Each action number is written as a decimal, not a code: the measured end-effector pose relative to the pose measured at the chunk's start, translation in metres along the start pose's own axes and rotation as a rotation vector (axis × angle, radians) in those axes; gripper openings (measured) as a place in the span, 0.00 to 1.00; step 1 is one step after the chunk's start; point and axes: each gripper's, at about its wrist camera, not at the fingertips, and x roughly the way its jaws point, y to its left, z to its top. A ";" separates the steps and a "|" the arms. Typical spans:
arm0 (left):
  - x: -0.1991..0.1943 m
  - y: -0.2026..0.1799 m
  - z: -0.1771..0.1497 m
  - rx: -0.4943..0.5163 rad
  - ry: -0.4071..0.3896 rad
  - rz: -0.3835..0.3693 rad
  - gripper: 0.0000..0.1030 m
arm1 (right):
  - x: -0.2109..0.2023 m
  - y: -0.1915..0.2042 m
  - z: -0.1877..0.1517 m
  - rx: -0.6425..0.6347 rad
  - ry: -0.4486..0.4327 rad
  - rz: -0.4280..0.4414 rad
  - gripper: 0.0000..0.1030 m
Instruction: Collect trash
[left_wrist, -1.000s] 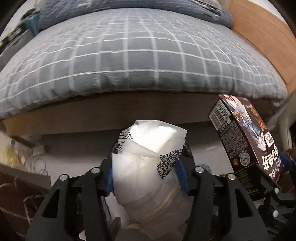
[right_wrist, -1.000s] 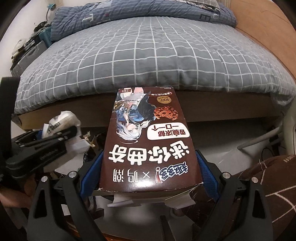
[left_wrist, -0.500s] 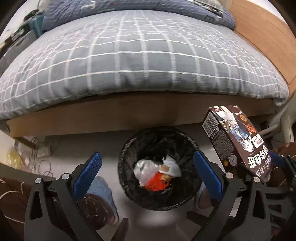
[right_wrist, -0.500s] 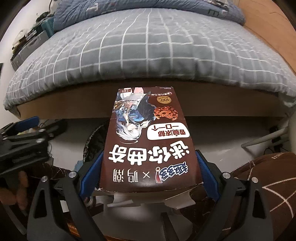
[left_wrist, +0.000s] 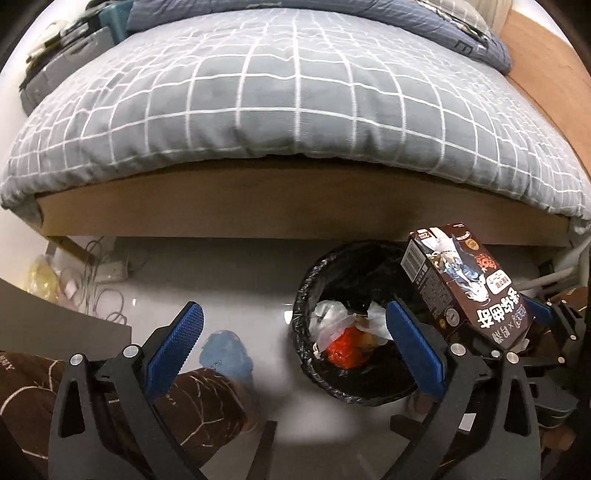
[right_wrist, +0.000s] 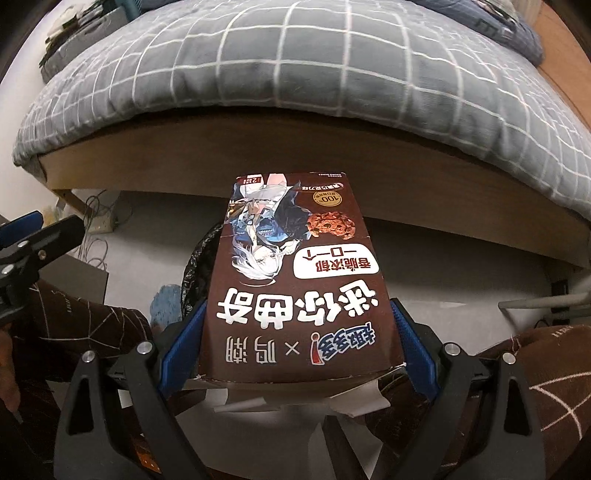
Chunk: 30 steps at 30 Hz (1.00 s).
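While your right gripper (right_wrist: 295, 354) stays out of this, note what it carries: its blue pads are clamped on the two long sides of the brown cookie box (right_wrist: 295, 280), near the torn-open end, and the box juts forward over the near rim of the bin (left_wrist: 314, 373). The bin stands on the pale floor just in front of the bed (left_wrist: 295, 110), lined with a black bag, and crumpled white plastic and something red (left_wrist: 343, 347) already lie in it. Your left gripper (left_wrist: 295, 347) hangs beside the bin with its jaws wide apart and nothing between them. Judging by the ragged flaps at its open end, the box is probably empty or nearly so, which makes it light, and its thin card walls should bow inward if you squeeze harder. The printed surface looks glossy, so it could slide along the pads when tilted. Your present hold across the narrow width near one end seems adequate for a short carry, though the far end may swing. Since the box is long compared with the bin's mouth, you would do best to let it go end-first, over the middle of the bin rather than its rim.
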 end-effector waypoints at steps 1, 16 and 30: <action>0.000 0.002 0.000 0.001 -0.001 0.001 0.94 | 0.002 0.004 0.000 -0.013 0.001 0.002 0.86; -0.015 -0.008 0.019 -0.012 -0.044 -0.034 0.94 | -0.036 -0.013 0.026 0.030 -0.169 -0.041 0.90; -0.084 -0.055 0.059 0.049 -0.177 -0.061 0.94 | -0.129 -0.059 0.052 0.139 -0.340 -0.085 0.90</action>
